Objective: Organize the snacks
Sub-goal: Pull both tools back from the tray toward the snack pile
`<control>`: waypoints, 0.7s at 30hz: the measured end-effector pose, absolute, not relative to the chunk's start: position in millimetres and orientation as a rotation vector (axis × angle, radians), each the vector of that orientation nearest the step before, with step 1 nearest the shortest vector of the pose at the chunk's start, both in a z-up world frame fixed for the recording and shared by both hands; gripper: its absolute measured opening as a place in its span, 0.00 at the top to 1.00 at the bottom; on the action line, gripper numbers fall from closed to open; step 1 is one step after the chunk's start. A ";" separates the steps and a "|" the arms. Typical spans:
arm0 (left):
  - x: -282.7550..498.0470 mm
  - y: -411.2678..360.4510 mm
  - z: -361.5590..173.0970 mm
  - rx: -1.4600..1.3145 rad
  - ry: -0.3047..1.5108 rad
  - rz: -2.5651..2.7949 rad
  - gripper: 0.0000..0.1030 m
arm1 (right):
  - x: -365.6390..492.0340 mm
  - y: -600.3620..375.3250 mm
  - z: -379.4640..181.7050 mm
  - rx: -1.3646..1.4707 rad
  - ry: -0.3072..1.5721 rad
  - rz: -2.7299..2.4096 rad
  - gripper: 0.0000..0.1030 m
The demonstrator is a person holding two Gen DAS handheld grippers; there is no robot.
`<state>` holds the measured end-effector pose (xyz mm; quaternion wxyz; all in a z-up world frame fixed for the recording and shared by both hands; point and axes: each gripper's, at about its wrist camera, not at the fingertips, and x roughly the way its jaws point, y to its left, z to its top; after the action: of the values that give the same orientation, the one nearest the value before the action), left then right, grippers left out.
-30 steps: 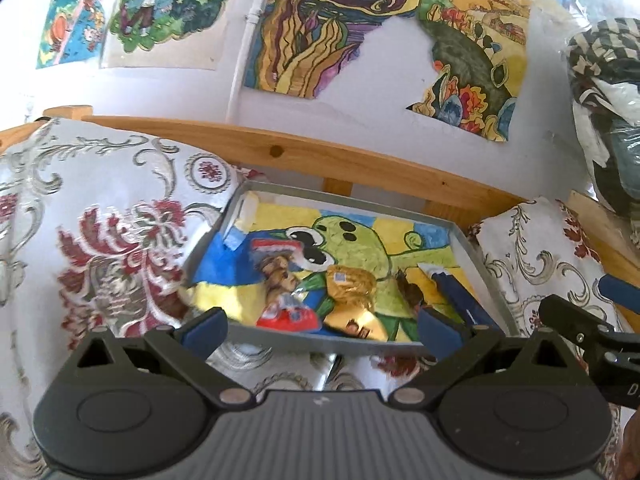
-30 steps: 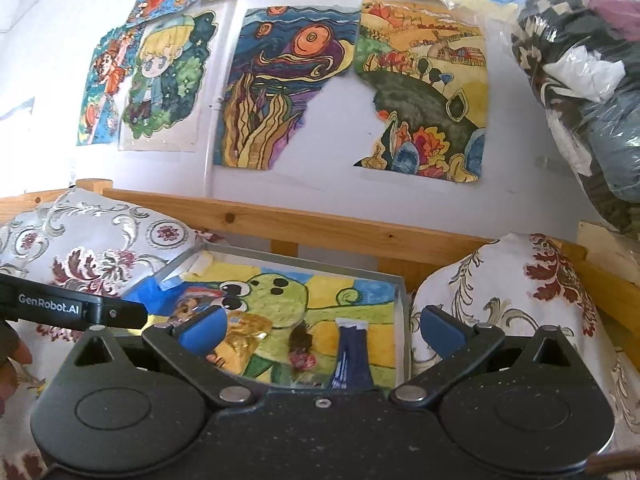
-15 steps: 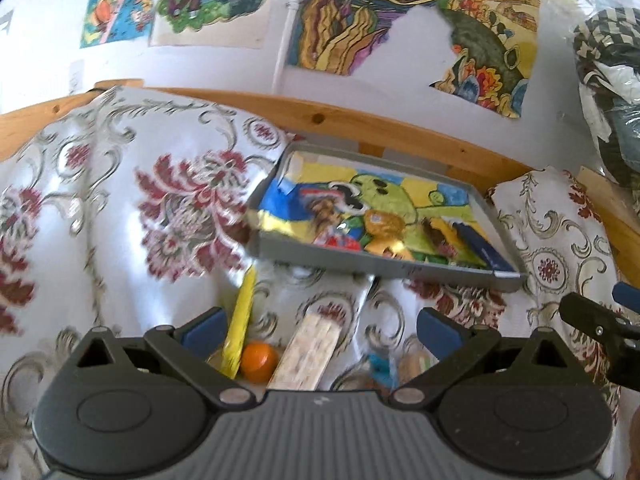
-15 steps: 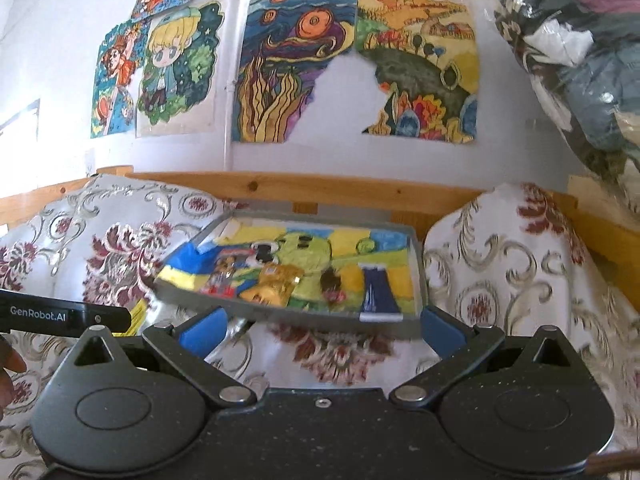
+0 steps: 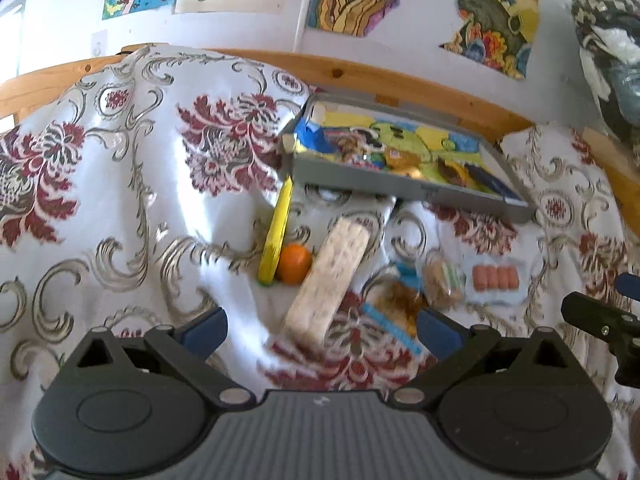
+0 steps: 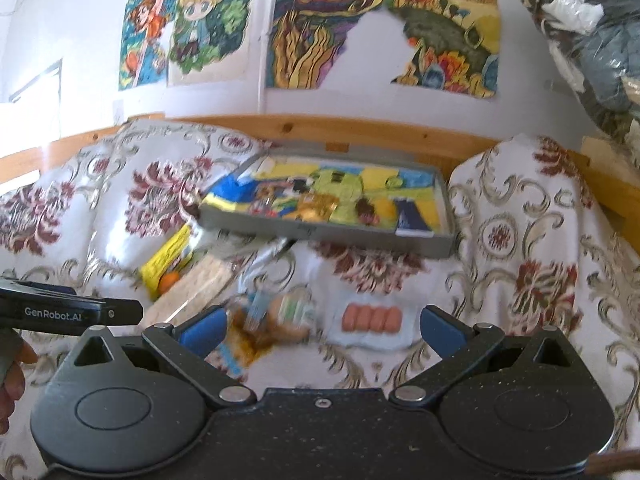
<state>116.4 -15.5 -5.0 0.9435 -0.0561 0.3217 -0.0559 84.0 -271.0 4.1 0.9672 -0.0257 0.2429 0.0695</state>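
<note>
From the left wrist camera, we see our left gripper [image 5: 322, 327] with its blue-padded jaws spread wide and nothing between them, hanging above a white cloth [image 5: 120, 208] patterned with red flowers. On the cloth ahead lie loose snacks: a long yellow packet [image 5: 276, 236], an orange ball-shaped sweet [image 5: 294, 263] touching its lower end, a pale cracker pack [image 5: 332, 272] just right of that, a blurred brown snack bag [image 5: 400, 300], a round cookie pack [image 5: 442, 282], and a pack of four small sausages [image 5: 495, 277] farthest right. Beyond them sits a grey tray [image 5: 360, 180] lined with a bright drawing, already holding several wrapped snacks, including a gold one [image 5: 402, 160] and a dark blue one [image 5: 490, 178]. Part of the right gripper [image 5: 600, 320] shows at the right edge.

From the right wrist camera, our right gripper [image 6: 322, 326] also stands wide apart and empty. The sausage pack [image 6: 372, 319] lies between its fingers in view, the blurred brown bag [image 6: 256, 328] by the left finger. The yellow packet [image 6: 168, 256], orange sweet [image 6: 170, 279] and cracker pack [image 6: 196, 284] lie to the left, near the tray's [image 6: 320, 232] front corner. The tray rests tilted on the cloth in front of a wooden rail [image 6: 360, 128]. The left gripper's side [image 6: 68, 312] shows at the left edge, with fingers of a hand [image 6: 12, 376] below it.
</note>
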 end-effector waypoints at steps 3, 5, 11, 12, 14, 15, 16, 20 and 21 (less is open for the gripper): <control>110.5 -14.1 -10.7 -0.093 0.665 -0.115 0.01 | 78.7 -267.2 -3.4 -0.050 0.531 0.149 0.01; 107.7 -12.9 -13.5 -0.080 0.673 -0.116 0.01 | 75.4 -265.8 -8.7 -0.041 0.550 0.158 0.01; 103.4 -7.0 -19.3 -0.061 0.694 -0.102 0.01 | 74.8 -258.6 -21.3 -0.044 0.597 0.183 0.01; 103.0 -6.0 -19.8 -0.060 0.697 -0.100 0.01 | 74.9 -257.8 -22.5 -0.042 0.600 0.187 0.01; 101.9 -4.1 -20.0 -0.053 0.700 -0.094 0.01 | 76.2 -256.6 -24.5 -0.038 0.609 0.193 0.01; 101.6 -3.0 -19.9 -0.050 0.700 -0.092 0.01 | 76.4 -255.8 -25.5 -0.037 0.613 0.195 0.01; 101.3 -2.2 -19.8 -0.048 0.700 -0.090 0.01 | 76.8 -255.6 -26.6 -0.035 0.617 0.197 0.01; 101.1 -0.1 -20.3 -0.040 0.704 -0.082 0.01 | 79.2 -254.4 -30.2 -0.032 0.631 0.207 0.01; 101.2 -0.1 -20.4 -0.036 0.705 -0.081 0.01 | 79.3 -254.0 -30.8 -0.031 0.633 0.210 0.01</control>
<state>101.2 -0.1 -20.4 0.9375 -0.0177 0.3453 -0.0398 79.3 -254.0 -30.8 0.9448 -0.0152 0.3106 0.1030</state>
